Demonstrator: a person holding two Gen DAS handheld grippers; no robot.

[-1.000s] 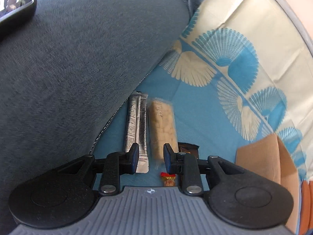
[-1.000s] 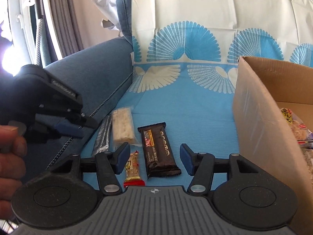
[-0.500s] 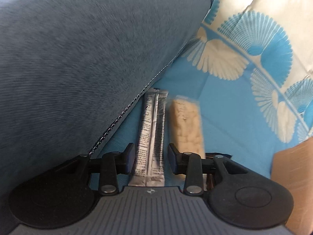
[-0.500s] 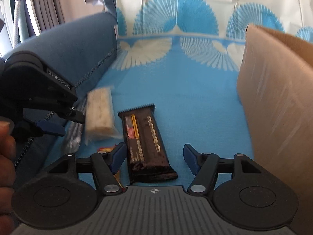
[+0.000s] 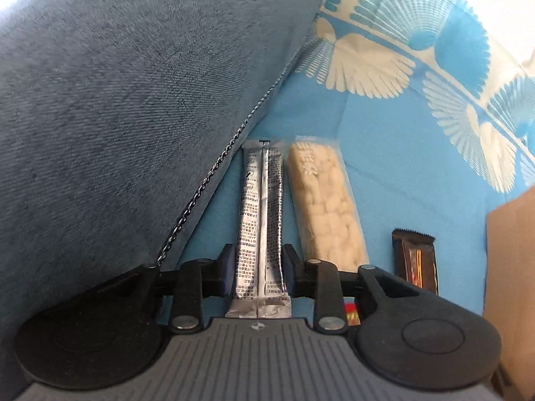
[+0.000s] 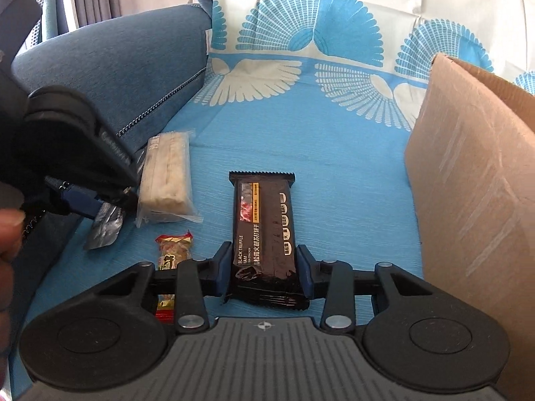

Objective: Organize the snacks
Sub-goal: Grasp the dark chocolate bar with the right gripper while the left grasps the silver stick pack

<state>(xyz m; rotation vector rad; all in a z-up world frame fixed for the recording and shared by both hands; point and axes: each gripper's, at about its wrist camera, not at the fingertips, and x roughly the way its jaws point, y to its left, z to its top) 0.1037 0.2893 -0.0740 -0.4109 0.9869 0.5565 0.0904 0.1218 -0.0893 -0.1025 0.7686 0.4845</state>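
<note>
A silver stick sachet (image 5: 259,200) lies lengthwise on the blue cloth beside the sofa arm. My left gripper (image 5: 257,260) straddles its near end, jaws closing, and both pads touch the sachet's edges. A black truffle cracker bar (image 6: 264,210) lies in the middle of the cloth. My right gripper (image 6: 264,260) is over its near end, jaws closing, pads pressing its two long sides. A pale puffed-rice bar (image 6: 167,173) lies between the two snacks. A small red-and-gold candy (image 6: 174,250) sits by my right gripper's left finger.
An open cardboard box (image 6: 468,183) stands at the right, close to the black bar. The grey-blue sofa arm (image 5: 117,100) rises on the left, right next to the sachet. A person's hand (image 6: 6,234) holds the left gripper. The patterned blue cloth (image 6: 334,140) covers the seat.
Both grippers came down and forward onto the snacks. The left one shifted from the puffed-rice bar to the sachet and narrowed on it. The right one narrowed onto the black bar.
</note>
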